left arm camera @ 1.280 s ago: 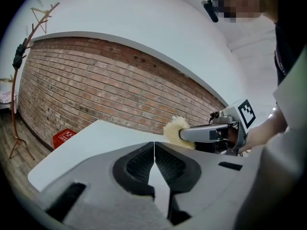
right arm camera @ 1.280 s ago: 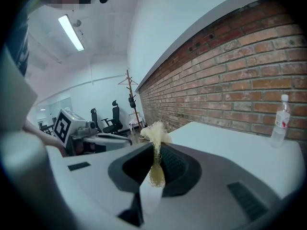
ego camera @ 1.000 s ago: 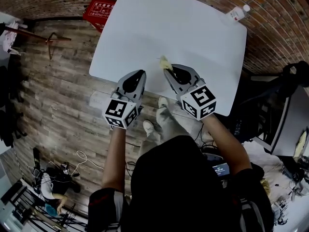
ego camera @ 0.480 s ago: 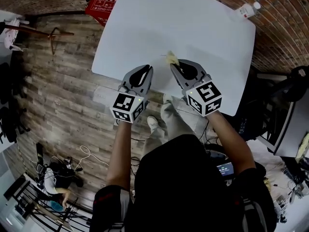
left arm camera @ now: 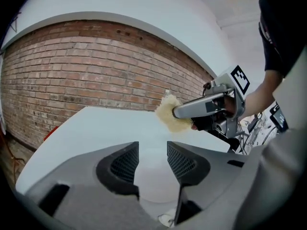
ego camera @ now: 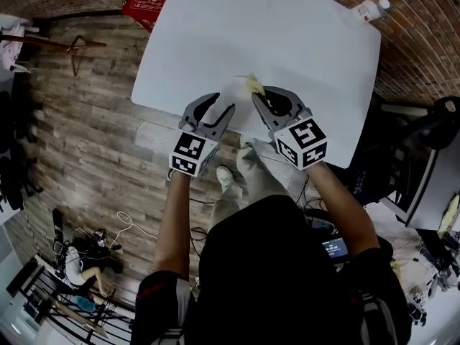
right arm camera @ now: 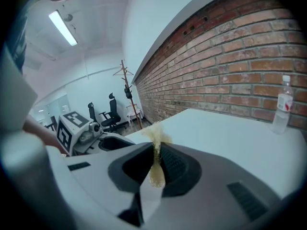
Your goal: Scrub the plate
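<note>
At the white table's [ego camera: 287, 34] near edge, the right gripper [ego camera: 257, 96] pinches a yellow sponge [ego camera: 253, 85]. Just beside it, the left gripper [ego camera: 218, 105] is opening, nothing between its jaws. Open tabletop runs ahead to a bottle [ego camera: 368, 9] at the far corner.

Bright, even light; fisheye-warped edges

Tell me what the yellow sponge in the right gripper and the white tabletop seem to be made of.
Yellow sponge: soft foam or fibre, matte; it squashes thin between the right gripper's jaws and has a ragged, fluffy edge. White tabletop: smooth, hard sheet, likely laminate or painted board, low sheen; even colour, no grain visible.
</note>
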